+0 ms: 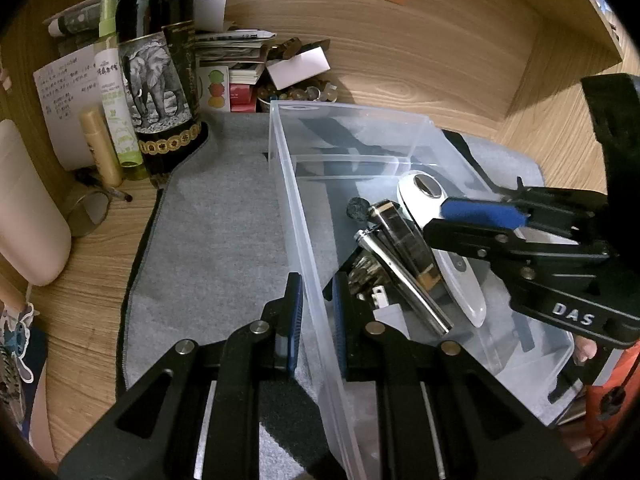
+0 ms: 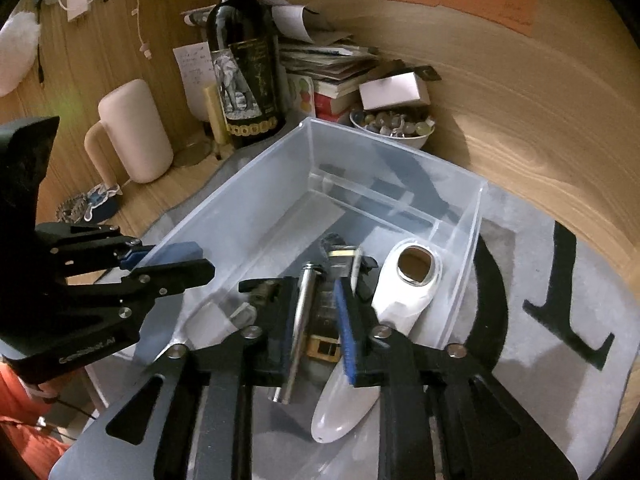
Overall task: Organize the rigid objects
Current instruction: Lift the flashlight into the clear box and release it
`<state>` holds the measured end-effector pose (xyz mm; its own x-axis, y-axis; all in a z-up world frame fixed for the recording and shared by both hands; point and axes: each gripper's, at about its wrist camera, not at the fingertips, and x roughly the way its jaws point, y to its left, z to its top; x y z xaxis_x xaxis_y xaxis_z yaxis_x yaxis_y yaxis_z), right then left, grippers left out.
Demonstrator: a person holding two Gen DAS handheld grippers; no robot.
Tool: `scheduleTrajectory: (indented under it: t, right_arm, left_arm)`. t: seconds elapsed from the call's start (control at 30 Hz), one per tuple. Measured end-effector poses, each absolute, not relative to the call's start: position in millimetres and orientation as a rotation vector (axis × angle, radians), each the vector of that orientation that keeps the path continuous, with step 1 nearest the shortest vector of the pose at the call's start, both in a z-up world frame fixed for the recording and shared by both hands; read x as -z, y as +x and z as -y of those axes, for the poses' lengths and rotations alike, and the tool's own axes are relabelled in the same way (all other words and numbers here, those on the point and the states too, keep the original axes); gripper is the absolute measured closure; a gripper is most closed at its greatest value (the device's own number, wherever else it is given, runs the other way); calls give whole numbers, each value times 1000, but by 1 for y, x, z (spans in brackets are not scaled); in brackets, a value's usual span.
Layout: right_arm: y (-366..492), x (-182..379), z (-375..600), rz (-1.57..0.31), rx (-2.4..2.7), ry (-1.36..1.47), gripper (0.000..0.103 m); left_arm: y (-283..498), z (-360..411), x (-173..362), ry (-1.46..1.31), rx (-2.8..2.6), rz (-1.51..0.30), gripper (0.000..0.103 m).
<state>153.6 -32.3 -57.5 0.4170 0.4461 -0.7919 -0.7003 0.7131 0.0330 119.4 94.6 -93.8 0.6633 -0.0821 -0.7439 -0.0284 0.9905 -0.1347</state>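
Note:
A clear plastic bin [image 1: 288,184] [image 2: 256,184] sits on a grey felt mat [image 1: 216,240]. Inside lie a white handheld device [image 1: 460,272] [image 2: 408,288], a silver metal tube [image 1: 404,280] [image 2: 300,312], a dark gold-trimmed lighter-like piece [image 1: 412,240] [image 2: 326,320] and other small parts. My left gripper [image 1: 316,312] straddles the bin's left wall, one finger on each side, jaws narrowly apart; it shows at left in the right wrist view [image 2: 176,260]. My right gripper [image 2: 316,320] hovers in the bin over the tube and dark piece, jaws apart, and shows at right in the left wrist view [image 1: 464,220].
A dark wine bottle with an elephant label [image 1: 160,80] [image 2: 248,80], a green spray bottle [image 1: 116,96], a pink cylinder [image 2: 136,132], stacked books [image 2: 332,68] and a bowl of small items [image 2: 396,128] crowd the wooden desk's back. Wooden walls enclose it.

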Motion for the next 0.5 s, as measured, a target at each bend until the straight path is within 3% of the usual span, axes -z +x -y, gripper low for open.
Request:
scheduleTrajectory:
  t: [0.13, 0.3, 0.43, 0.5]
  right_arm:
    - [150, 48, 38, -838, -718, -316, 56]
    - [145, 34, 47, -785, -689, -304, 47]
    - [141, 23, 60, -731, -646, -280, 28]
    - [139, 17, 69, -706, -618, -269, 26]
  left_arm:
    - [120, -95, 94, -141, 30, -845, 90]
    - [120, -96, 93, -145, 30, -846, 90]
    - [121, -96, 93, -143, 30, -846, 90]
    - [120, -96, 93, -143, 29, -845, 90]
